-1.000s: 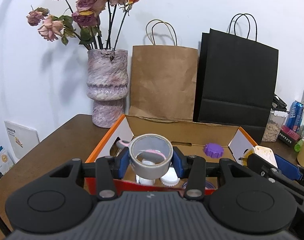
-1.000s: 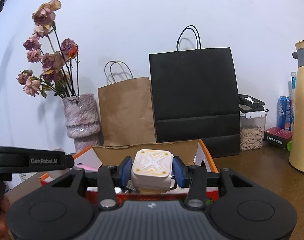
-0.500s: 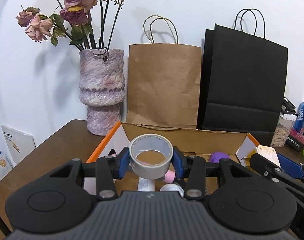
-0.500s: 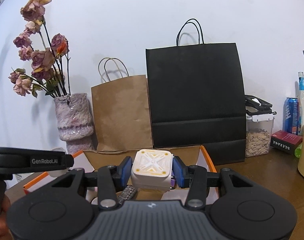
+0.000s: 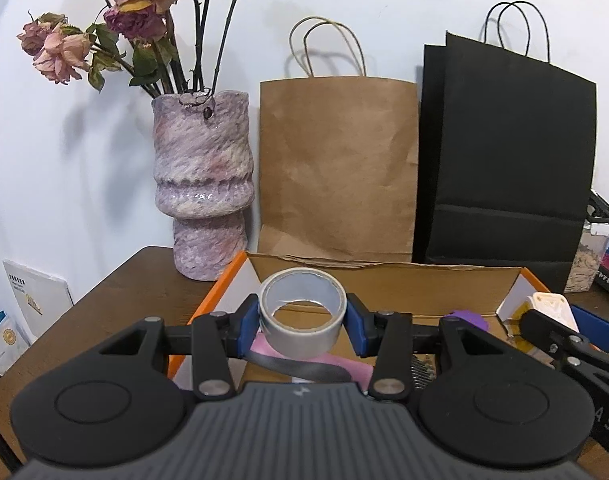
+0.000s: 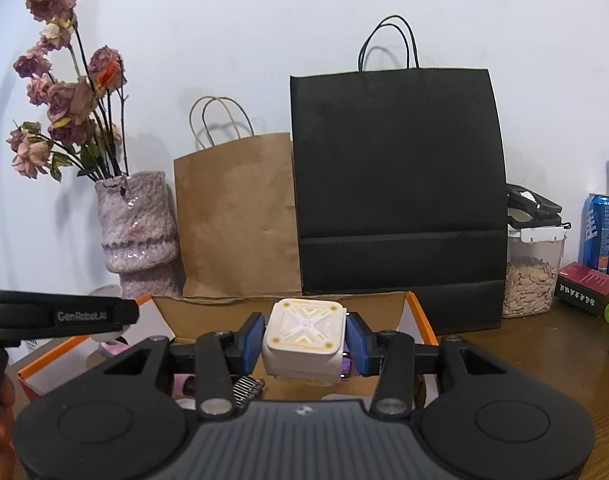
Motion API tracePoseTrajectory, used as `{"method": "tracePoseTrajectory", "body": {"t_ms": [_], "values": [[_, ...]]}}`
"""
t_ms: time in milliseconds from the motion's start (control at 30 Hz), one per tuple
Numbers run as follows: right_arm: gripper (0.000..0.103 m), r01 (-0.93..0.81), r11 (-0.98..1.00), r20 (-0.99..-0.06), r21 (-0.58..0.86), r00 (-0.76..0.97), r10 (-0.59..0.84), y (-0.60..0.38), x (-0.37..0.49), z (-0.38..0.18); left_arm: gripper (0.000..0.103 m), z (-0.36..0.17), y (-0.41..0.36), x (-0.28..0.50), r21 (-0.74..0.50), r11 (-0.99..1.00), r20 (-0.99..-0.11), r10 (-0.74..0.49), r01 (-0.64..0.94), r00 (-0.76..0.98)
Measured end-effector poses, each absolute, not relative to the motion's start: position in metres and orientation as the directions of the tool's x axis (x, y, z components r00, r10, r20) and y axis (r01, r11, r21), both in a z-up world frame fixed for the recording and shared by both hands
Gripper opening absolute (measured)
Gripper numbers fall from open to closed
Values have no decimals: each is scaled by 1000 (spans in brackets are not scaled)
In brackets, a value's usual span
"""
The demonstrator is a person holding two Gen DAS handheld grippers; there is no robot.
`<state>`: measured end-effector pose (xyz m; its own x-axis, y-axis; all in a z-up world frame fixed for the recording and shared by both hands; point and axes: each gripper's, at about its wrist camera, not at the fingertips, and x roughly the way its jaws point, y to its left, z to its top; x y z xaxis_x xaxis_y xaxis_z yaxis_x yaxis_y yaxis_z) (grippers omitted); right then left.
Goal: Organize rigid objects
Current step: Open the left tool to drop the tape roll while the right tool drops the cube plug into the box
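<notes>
My left gripper point(image 5: 302, 326) is shut on a grey roll of tape point(image 5: 302, 334) and holds it above the open cardboard box with orange edges point(image 5: 220, 284). A loose grey tape end hangs below the roll. My right gripper point(image 6: 304, 340) is shut on a white square case with yellow marks point(image 6: 304, 338), held over the same box point(image 6: 418, 314). The right gripper and its case also show at the right in the left wrist view point(image 5: 550, 308). Inside the box lie a pink item point(image 5: 344, 368), a purple cap point(image 5: 466, 316) and a metal spring point(image 6: 246, 386).
Behind the box stand a purple vase of dried roses point(image 5: 202, 184), a brown paper bag point(image 5: 338, 168) and a black paper bag point(image 5: 504, 156). A jar of seeds point(image 6: 530, 276), a blue can point(image 6: 596, 230) and a red box point(image 6: 584, 286) are on the wooden table at right.
Both grippers have moved forward and lower over the box, still holding the tape roll and the white case. The bags and vase look nearer and larger.
</notes>
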<state>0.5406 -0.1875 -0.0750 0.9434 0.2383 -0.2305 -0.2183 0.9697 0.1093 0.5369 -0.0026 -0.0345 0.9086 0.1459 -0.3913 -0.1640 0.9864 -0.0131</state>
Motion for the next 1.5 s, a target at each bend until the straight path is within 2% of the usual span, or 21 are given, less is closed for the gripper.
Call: {"method": "tracePoseTrajectory", "body": {"t_ms": [100, 133, 167, 233, 267, 300, 333, 500, 1500], "values": [[44, -219, 970, -243, 106, 940, 239, -188, 543, -77, 46, -36, -1, 538, -10, 985, -399, 153, -171, 904], [44, -218, 970, -247, 110, 939, 239, -189, 543, -77, 52, -36, 0, 539, -12, 985, -399, 153, -173, 904], [44, -212, 970, -251, 115, 939, 235, -189, 543, -78, 58, -36, 1, 539, -13, 985, -401, 154, -174, 903], [47, -197, 973, -251, 123, 942, 222, -192, 543, -78, 87, -36, 1, 539, -7, 981, -395, 176, -194, 902], [63, -187, 974, -251, 127, 944, 214, -193, 543, -78, 92, -36, 2, 538, -4, 980, -388, 184, -201, 903], [81, -178, 975, -245, 132, 947, 206, -195, 543, -78, 101, -36, 2, 537, -5, 978, -382, 190, -207, 904], [87, -172, 976, -235, 135, 951, 200, -197, 541, -78, 103, -35, 3, 537, -8, 978, -378, 191, -210, 906], [101, -166, 978, -207, 127, 960, 190, -197, 536, -76, 103, -35, 3, 537, -10, 976, -384, 195, -215, 903], [103, -167, 980, -199, 112, 962, 187, -202, 512, -77, 103, -34, 5, 510, 5, 975, -402, 206, -223, 892]]}}
